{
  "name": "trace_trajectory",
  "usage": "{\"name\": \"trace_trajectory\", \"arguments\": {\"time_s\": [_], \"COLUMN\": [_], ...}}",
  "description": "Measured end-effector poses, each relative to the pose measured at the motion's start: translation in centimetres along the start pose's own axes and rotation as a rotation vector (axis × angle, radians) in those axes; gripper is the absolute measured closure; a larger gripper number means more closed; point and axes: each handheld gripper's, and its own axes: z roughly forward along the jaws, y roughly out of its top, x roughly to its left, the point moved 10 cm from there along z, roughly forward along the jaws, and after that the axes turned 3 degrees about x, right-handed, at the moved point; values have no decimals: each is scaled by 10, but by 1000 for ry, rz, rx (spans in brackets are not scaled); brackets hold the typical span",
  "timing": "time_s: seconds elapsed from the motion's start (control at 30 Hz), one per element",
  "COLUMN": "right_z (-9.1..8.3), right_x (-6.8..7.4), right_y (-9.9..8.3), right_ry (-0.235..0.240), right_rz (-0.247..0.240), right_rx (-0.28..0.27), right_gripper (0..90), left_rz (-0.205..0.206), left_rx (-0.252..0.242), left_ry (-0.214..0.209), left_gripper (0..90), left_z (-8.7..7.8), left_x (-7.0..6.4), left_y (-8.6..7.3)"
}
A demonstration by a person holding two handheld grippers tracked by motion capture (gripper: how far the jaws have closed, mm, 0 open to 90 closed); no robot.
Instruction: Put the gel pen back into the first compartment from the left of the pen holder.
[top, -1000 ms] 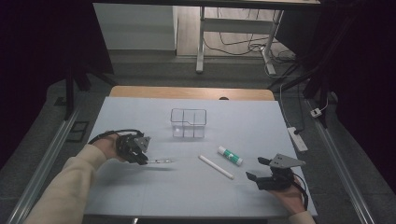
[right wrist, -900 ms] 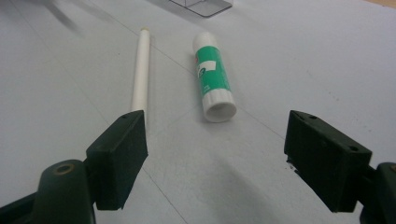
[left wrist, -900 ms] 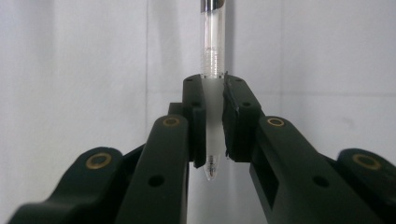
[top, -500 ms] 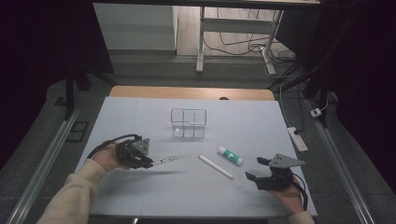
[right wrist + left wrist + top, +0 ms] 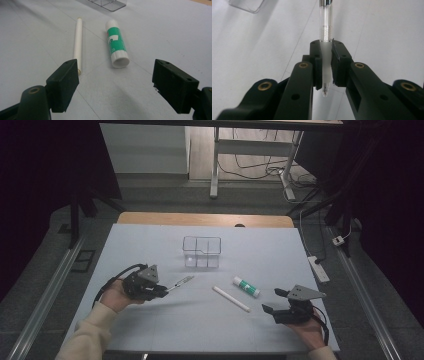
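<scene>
My left gripper [image 5: 162, 291] [image 5: 326, 62] is shut on a clear ballpoint pen [image 5: 181, 281] [image 5: 325, 32], clamped near its tip end, the barrel pointing away toward the clear box [image 5: 201, 251]. The pen hangs just above the table at the left. My right gripper [image 5: 272, 301] [image 5: 115, 83] stands open at the front right with nothing between its jaws. Ahead of it lie a green-and-white glue stick [image 5: 246, 287] [image 5: 116, 43] and a white stick [image 5: 231, 298] [image 5: 78, 41], side by side on the table.
The clear divided box stands near the table's middle back; a corner of it shows in the left gripper view [image 5: 247, 5] and the right gripper view [image 5: 107, 3]. A white power strip [image 5: 318, 268] lies off the table's right edge.
My left gripper has drawn back toward the front left with the pen held in it and lowered a little. The right gripper has stayed in place.
</scene>
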Motion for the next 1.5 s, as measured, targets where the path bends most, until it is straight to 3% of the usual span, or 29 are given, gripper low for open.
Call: {"name": "trace_trajectory", "arguments": {"time_s": [0.2, 0.67, 0.77, 0.87, 1.0, 1.33, 1.47, 1.5], "right_z": [-1, 1, 3, 3, 8, 14, 15, 16], "right_x": [-1, 3, 6, 12, 19, 16, 20, 22], "right_y": [4, 8, 10, 14, 18, 20, 28, 31], "right_ry": [-20, -14, -15, -26, -5, -21, 22, 22], "right_rz": [-5, -19, -16, -44, -50, -44, -12, -24], "right_rx": [-21, -32, -37, -42, -46, -37, -65, -63], "right_gripper": [215, 217, 217, 225, 226, 236, 250, 251], "left_rz": [-32, -28, -30, -17, -15, 4, 11, 10], "left_rx": [-5, -36, -44, -52, -48, -111, -105, -104], "left_ry": [31, 60, 58, 54, 62, 22, 17, 16], "left_gripper": [798, 798, 798, 798, 798, 798, 798, 798], "left_z": [-1, 0, 3, 5, 8, 6, 8, 9], "left_x": [2, -4, -4, -4, -3, -10, -11, -11], "left_y": [3, 28, 31, 34, 35, 48, 50, 51]}}
